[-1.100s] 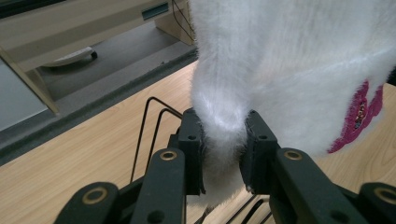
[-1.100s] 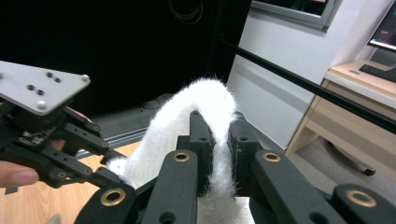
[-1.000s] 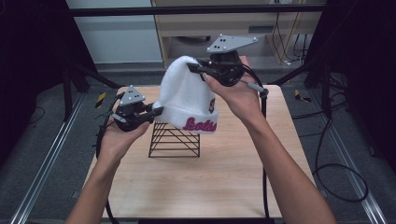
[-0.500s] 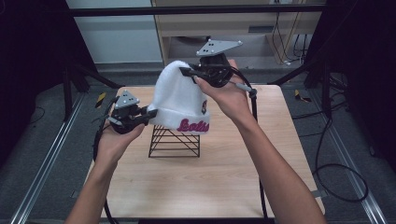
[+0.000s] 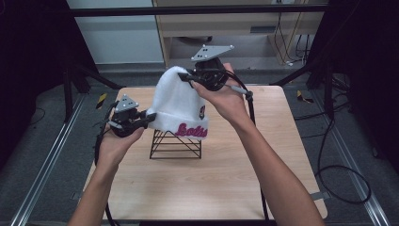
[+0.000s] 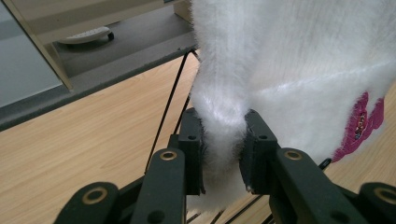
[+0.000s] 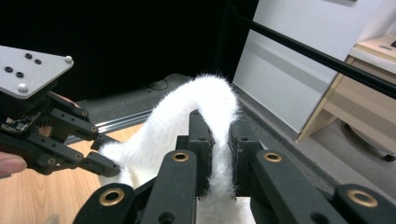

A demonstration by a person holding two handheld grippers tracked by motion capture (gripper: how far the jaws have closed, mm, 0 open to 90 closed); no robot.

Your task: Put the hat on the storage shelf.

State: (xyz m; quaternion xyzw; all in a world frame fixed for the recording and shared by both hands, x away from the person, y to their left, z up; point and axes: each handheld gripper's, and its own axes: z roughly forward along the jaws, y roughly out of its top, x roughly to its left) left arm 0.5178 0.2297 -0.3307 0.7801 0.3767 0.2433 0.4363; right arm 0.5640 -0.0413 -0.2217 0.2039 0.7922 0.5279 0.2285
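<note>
A fluffy white knit hat (image 5: 176, 101) with pink lettering on its cuff hangs over a black wire stand (image 5: 175, 145) at the middle of the wooden table (image 5: 211, 188). My left gripper (image 5: 148, 117) is shut on the hat's cuff at its left edge; in the left gripper view the white hat (image 6: 289, 70) is pinched between both jaws (image 6: 223, 154). My right gripper (image 5: 187, 77) is shut on the hat's crown and holds it up; in the right gripper view the white fabric (image 7: 205, 100) folds over its jaws (image 7: 220, 140), with the left gripper (image 7: 105, 165) lower left.
The wire stand's black rods (image 6: 170, 93) pass under the hat. A wooden cabinet (image 5: 226, 23) stands beyond the table's far edge, cables (image 5: 329, 155) trail on the floor at right, and metal rails (image 5: 42, 165) run along the left.
Both grippers have carried the hat leftward and a little lower over the wire stand. Each keeps its hold on the hat.
</note>
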